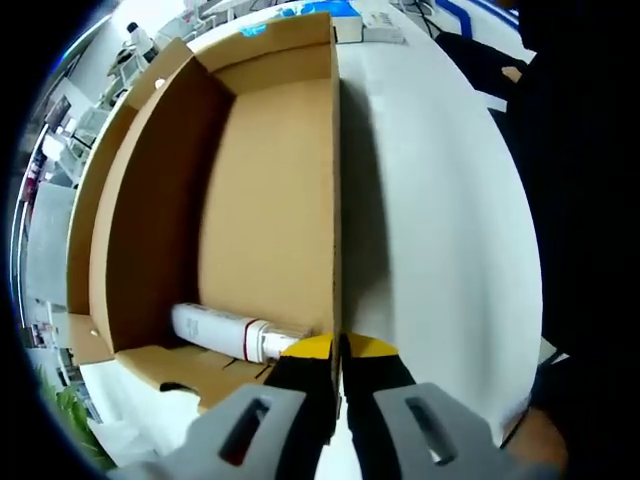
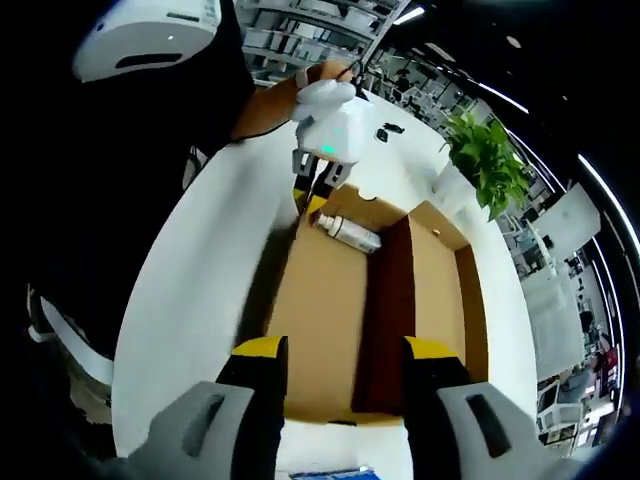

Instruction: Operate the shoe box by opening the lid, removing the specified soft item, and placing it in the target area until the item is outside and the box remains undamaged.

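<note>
An open cardboard shoe box [image 1: 150, 220] lies on the white table, its tan floor bare. A white rolled item with a red band [image 1: 235, 333] rests in the box's near corner. My left gripper [image 1: 340, 350] has its yellow-tipped jaws shut on the top edge of the box's right wall [image 1: 336, 200]. In the right gripper view the box [image 2: 325, 320] lies below, with the white item [image 2: 347, 232] at its far end. There the left gripper [image 2: 308, 200], held by a hand, pinches the wall beside the item. My right gripper [image 2: 345, 350] hovers open above the box, holding nothing.
The white table [image 1: 440, 250] has free room beside the box. Small flat boxes [image 1: 370, 25] lie at its far end. A person in dark clothes [image 2: 130, 180] stands along the table's side. A potted plant [image 2: 490, 160] stands past the far corner.
</note>
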{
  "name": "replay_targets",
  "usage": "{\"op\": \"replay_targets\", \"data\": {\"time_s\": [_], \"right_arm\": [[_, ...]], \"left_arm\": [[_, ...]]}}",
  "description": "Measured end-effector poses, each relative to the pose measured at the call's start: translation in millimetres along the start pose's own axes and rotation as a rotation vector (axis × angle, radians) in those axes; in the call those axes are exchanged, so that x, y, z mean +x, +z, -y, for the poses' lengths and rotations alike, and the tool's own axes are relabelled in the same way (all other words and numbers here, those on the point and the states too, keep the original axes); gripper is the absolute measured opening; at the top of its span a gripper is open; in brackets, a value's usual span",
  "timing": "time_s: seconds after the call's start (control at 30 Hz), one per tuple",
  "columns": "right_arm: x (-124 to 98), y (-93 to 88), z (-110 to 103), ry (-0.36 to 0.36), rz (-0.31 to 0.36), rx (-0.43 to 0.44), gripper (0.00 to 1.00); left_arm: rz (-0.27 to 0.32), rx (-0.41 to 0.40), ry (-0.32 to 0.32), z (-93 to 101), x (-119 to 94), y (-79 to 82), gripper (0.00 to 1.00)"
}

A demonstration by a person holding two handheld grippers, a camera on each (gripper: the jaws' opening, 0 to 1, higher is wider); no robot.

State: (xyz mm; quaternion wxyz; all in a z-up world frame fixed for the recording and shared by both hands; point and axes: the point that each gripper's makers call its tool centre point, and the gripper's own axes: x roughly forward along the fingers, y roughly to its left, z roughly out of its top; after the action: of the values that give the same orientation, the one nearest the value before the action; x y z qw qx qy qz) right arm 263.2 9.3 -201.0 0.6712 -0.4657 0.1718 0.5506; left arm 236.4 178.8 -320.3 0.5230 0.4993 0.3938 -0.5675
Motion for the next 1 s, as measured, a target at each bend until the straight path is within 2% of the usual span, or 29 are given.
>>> {"op": "replay_targets", "data": {"time_s": [0.13, 0.33, 0.6, 0.87, 1.0], "right_arm": [[30, 17.9, 21, 0.039, 0.028, -0.022, 0.49], [75, 33.0, 36, 0.115, 0.025, -0.075, 0.51], [122, 51.4, 46, 0.200, 0.043, -0.115, 0.53], [148, 54.2, 48, 0.262, 0.031, -0.119, 0.53], [159, 65.8, 50, 0.273, 0.070, -0.114, 0.53]], "left_arm": [[0.000, 0.016, 0.000, 0.9, -1, -0.3, 0.02], [0.000, 0.020, -0.003, 2.3, -2, -1.1, 0.02], [0.005, 0.033, -0.007, 3.5, -2, -1.3, 0.02], [0.014, 0.037, -0.016, 4.0, -1, 2.2, 0.02], [0.020, 0.034, -0.020, 3.7, 0, 3.1, 0.02]]}}
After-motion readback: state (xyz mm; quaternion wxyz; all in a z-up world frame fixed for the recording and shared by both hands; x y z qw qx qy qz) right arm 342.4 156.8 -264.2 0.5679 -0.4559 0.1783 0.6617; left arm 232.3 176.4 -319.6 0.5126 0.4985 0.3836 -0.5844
